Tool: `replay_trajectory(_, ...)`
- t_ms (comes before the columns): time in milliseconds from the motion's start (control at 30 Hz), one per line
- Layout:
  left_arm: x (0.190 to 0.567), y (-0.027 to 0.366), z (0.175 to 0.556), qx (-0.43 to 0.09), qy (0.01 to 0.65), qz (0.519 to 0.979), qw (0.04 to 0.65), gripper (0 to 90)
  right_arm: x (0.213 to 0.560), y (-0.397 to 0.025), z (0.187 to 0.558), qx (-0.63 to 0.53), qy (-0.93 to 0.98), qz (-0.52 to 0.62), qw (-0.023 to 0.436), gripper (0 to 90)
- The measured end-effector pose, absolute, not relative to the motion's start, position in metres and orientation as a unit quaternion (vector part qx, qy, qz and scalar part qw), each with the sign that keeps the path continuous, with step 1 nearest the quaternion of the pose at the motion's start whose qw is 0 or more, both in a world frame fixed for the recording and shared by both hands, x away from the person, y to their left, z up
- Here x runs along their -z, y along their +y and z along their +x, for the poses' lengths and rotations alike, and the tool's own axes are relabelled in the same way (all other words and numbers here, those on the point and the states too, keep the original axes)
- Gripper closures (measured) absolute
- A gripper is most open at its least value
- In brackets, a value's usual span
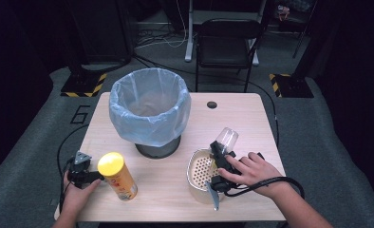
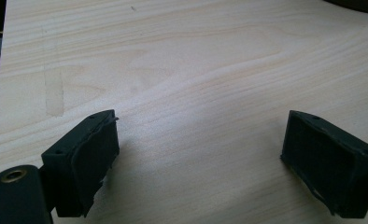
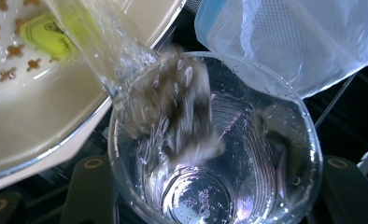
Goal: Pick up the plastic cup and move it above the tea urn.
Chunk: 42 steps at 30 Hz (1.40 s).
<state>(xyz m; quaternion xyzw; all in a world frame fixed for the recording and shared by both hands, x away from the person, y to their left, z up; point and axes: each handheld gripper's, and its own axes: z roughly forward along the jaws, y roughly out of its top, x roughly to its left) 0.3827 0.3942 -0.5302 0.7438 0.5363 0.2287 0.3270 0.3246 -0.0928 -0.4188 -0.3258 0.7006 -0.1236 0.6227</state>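
My left fingers [image 2: 198,154] hang spread over bare tabletop [image 2: 182,70], beside the yellow-lidded can [image 1: 117,175]. My right fingers [image 1: 221,154] pinch a clear plastic cup [image 3: 219,154], tilted above the perforated tray [image 1: 199,173], near the lined bin [image 1: 149,111].

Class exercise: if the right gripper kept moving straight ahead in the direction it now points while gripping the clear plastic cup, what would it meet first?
Probably the lined waste bin: the right gripper points up-table with the clear plastic cup, and the bin's bag lies just beyond the rim. Depth is uncertain.
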Motion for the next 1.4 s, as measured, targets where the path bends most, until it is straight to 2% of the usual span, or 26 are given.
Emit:
replay_trajectory(133, 0.5302, 0.3942, 0.3827, -0.229, 0.536, 0.744, 0.327, 10.6, 0.4265, -0.0923, 0.3245, 0.1, 0.687, -0.326, 0.642, 40.3)
replay_trajectory(433, 0.5302, 0.3942, 0.3827, -0.229, 0.536, 0.744, 0.327, 10.6, 0.4289, -0.0888, 0.3186, 0.084, 0.685, -0.319, 0.65, 40.2)
replay_trajectory(1400, 0.5301, 0.3943, 0.3827, -0.229, 0.536, 0.744, 0.327, 10.6, 0.4196, -0.0846, 0.3166, 0.103, 0.678, -0.357, 0.634, 40.1)
